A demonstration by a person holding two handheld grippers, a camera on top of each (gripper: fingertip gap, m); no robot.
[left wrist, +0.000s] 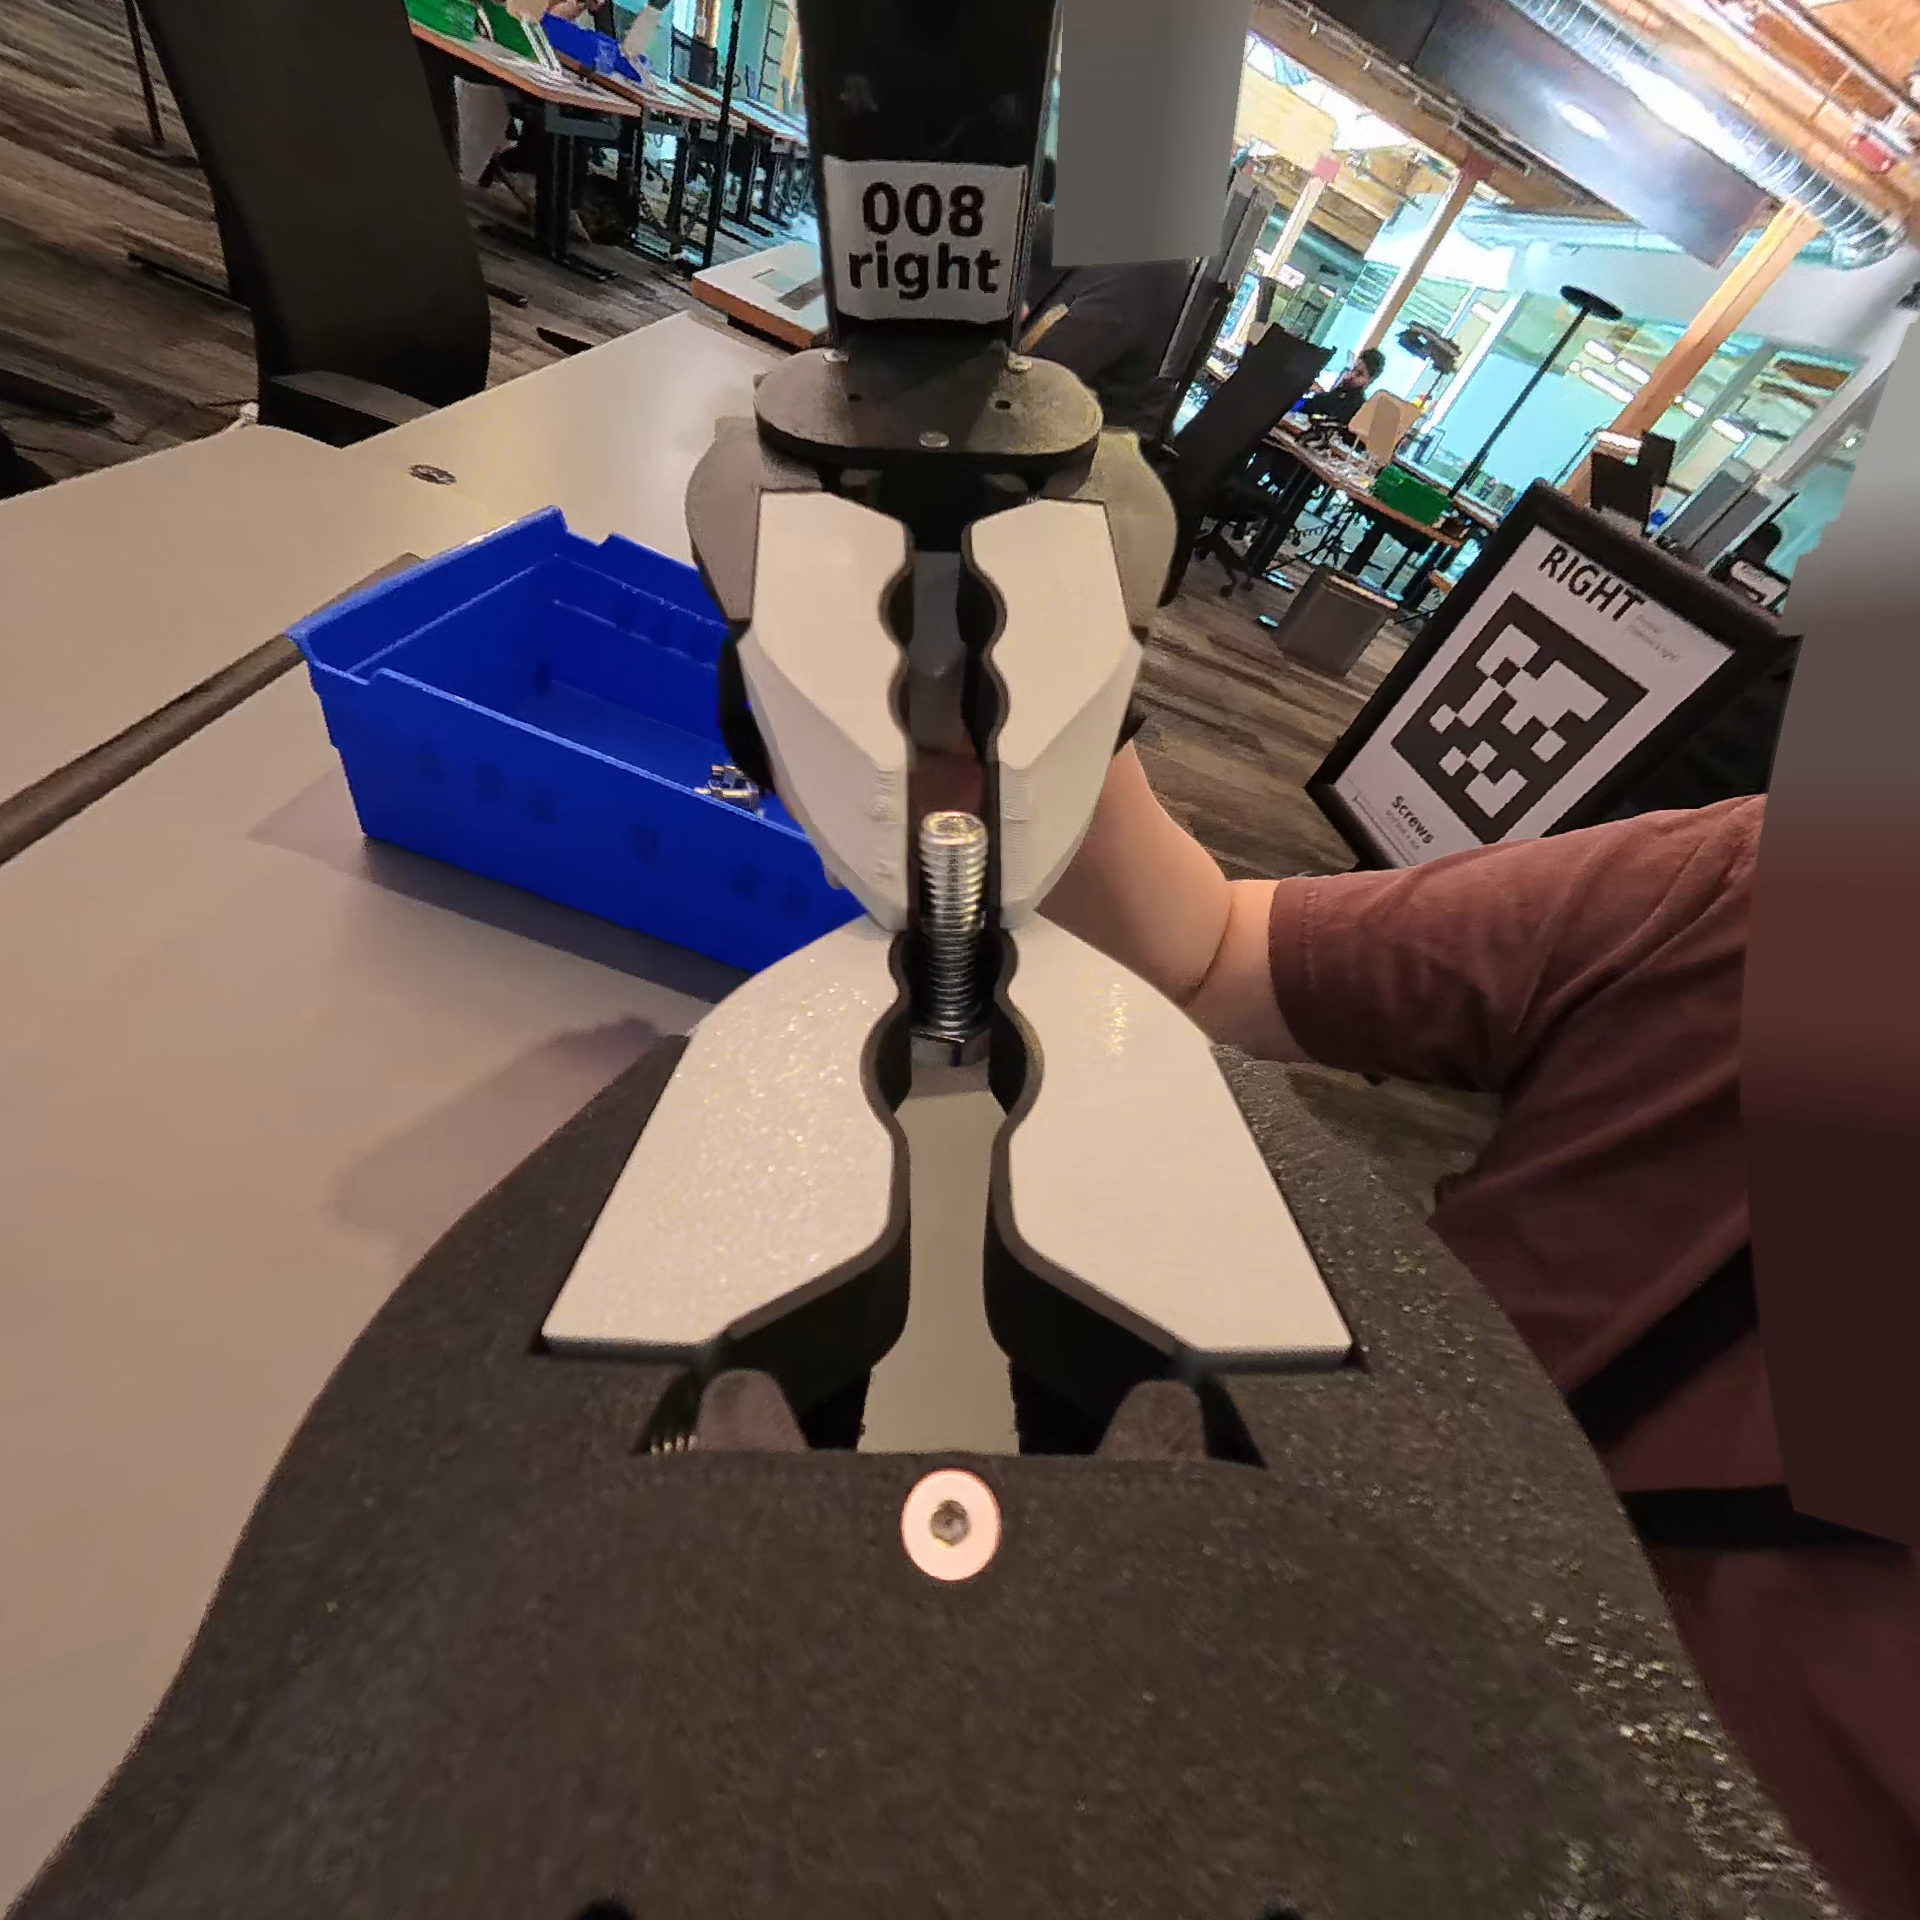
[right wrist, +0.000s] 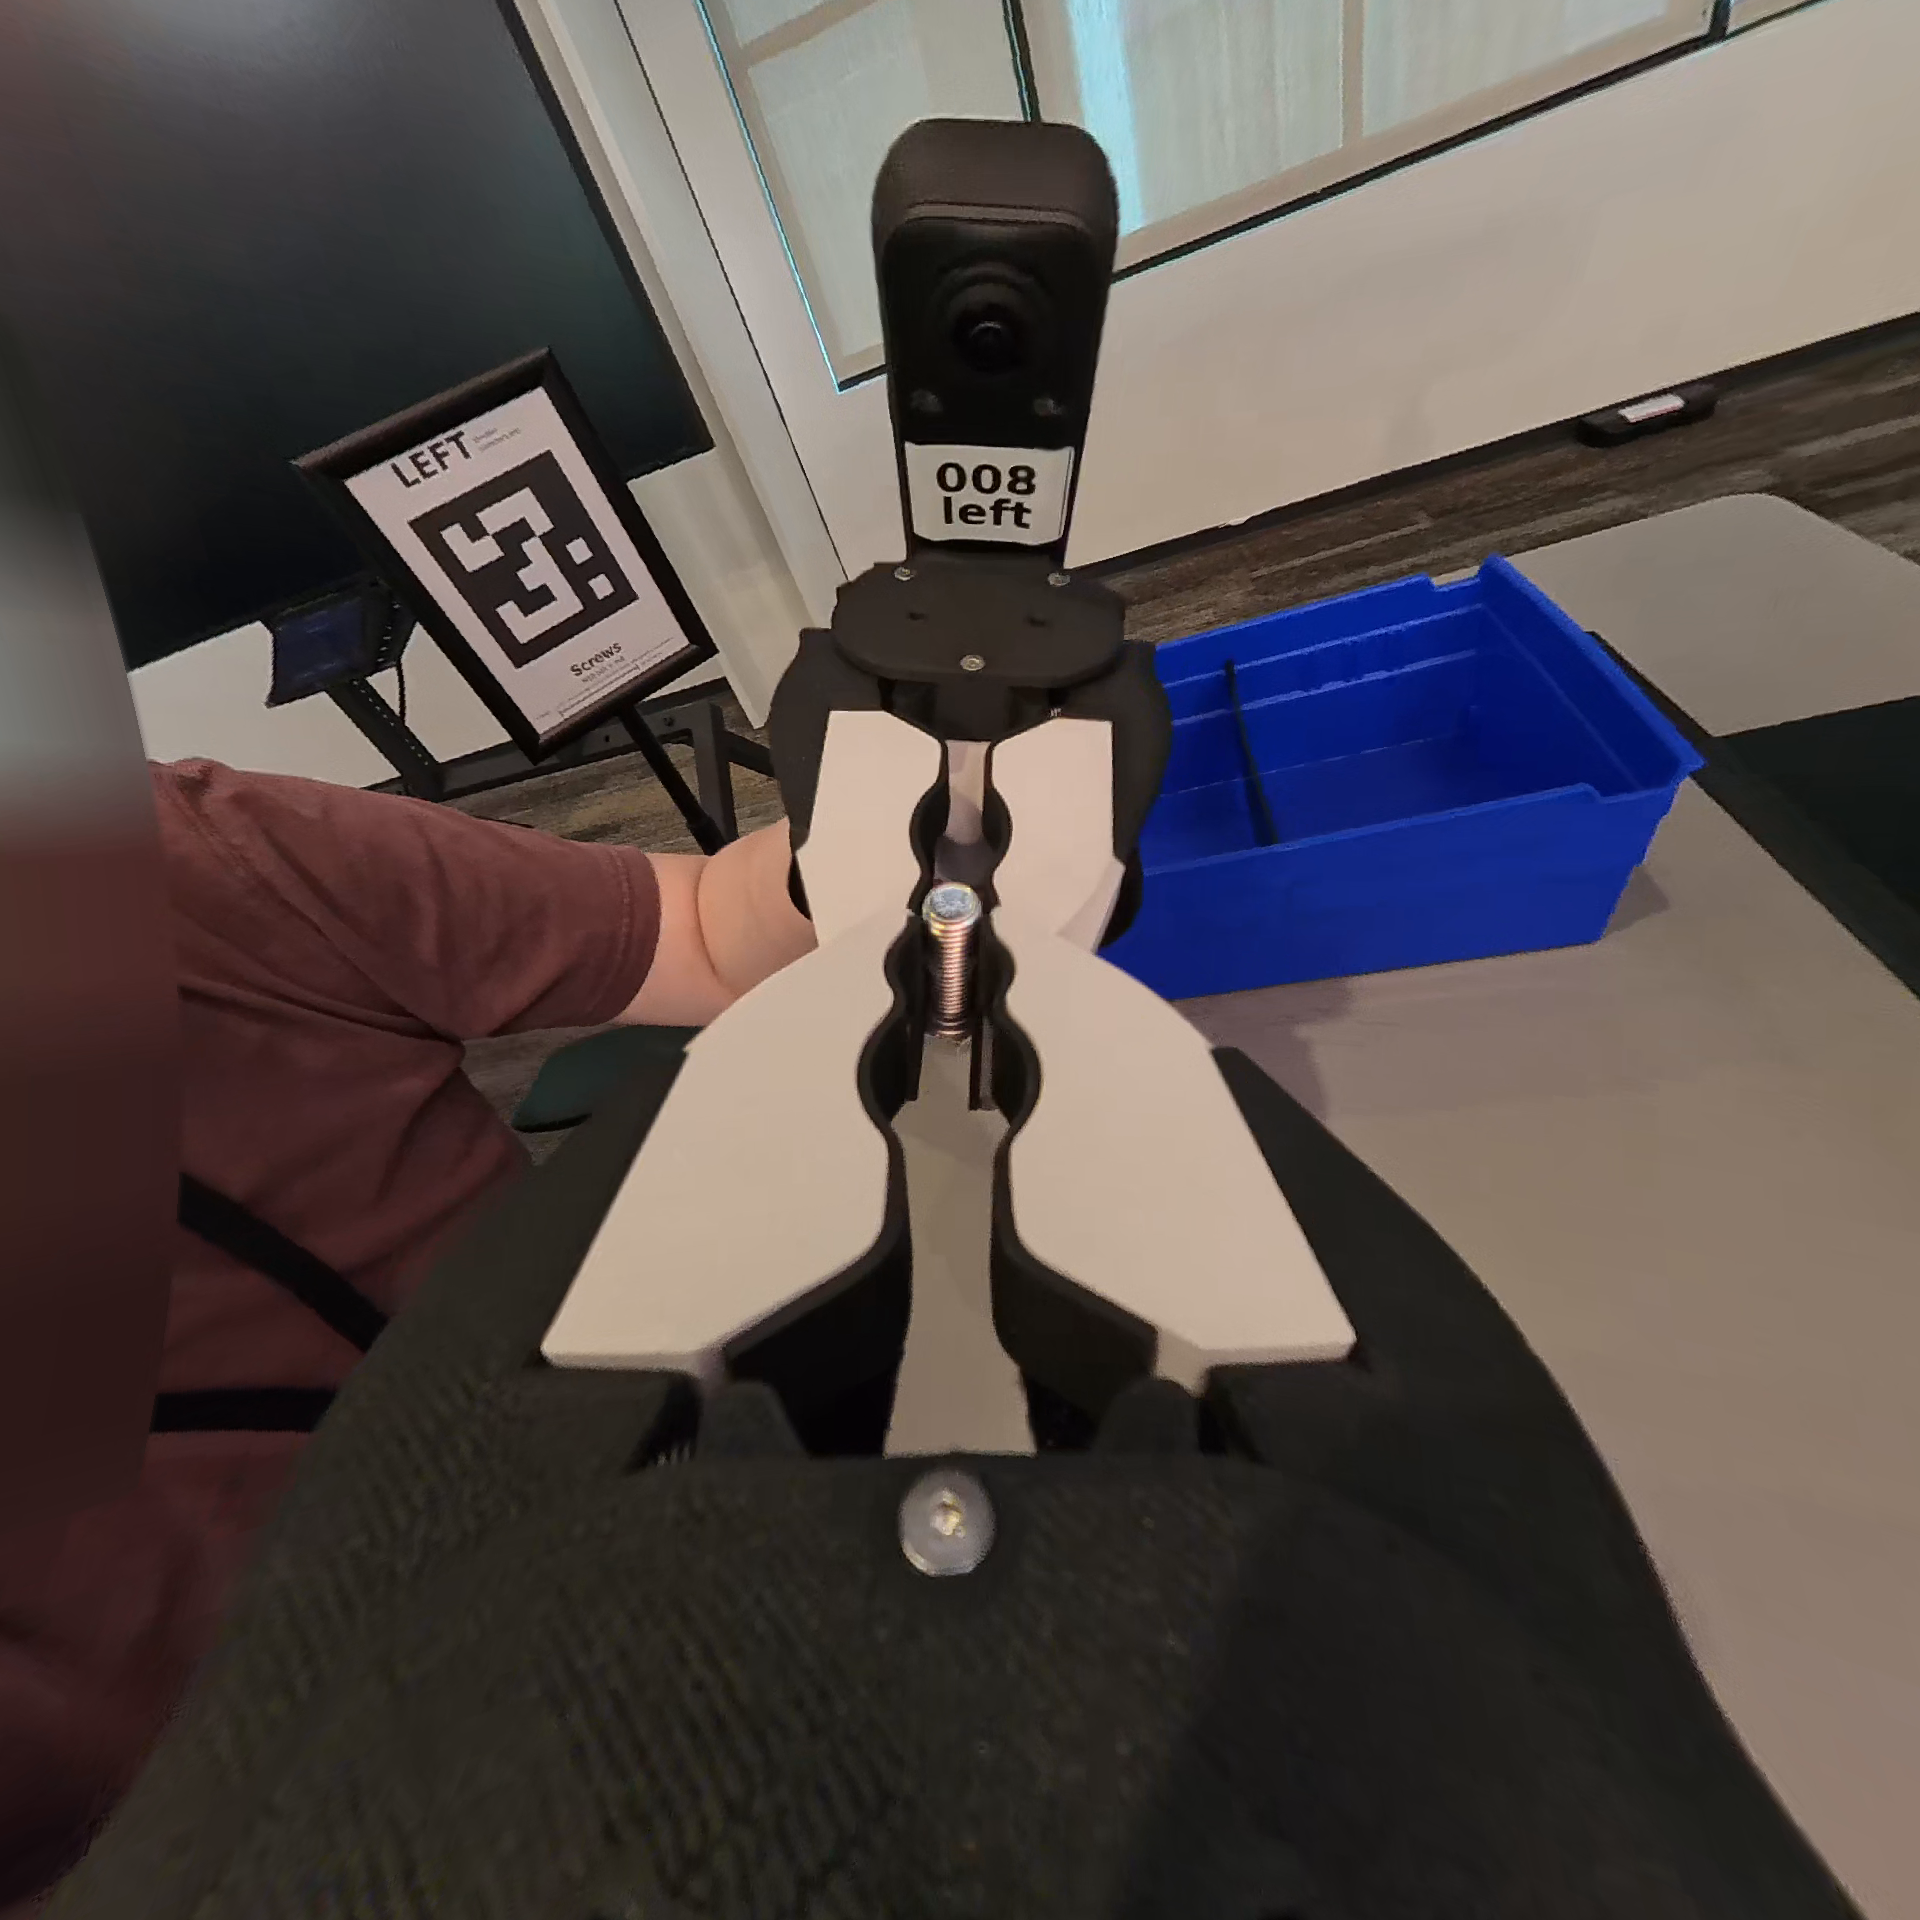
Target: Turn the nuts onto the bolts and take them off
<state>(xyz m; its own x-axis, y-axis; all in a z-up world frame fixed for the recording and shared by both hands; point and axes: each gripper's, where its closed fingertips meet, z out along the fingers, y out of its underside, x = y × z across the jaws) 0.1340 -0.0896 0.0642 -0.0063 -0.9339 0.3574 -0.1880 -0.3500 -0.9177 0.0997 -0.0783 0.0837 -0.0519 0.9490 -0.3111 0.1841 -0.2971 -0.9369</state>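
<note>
Left gripper [left wrist: 951, 945] and right gripper [right wrist: 948, 961] both clench the bolt [left wrist: 951, 914] between their fingertips; keep them coaxial and twist slowly.

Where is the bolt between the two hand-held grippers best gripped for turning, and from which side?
Grip the bolt at its hex end, coming end-on along its axis. The flat faces should sit square against the pads, and the thread stays free. The left hand-held gripper holds it this way.
</note>
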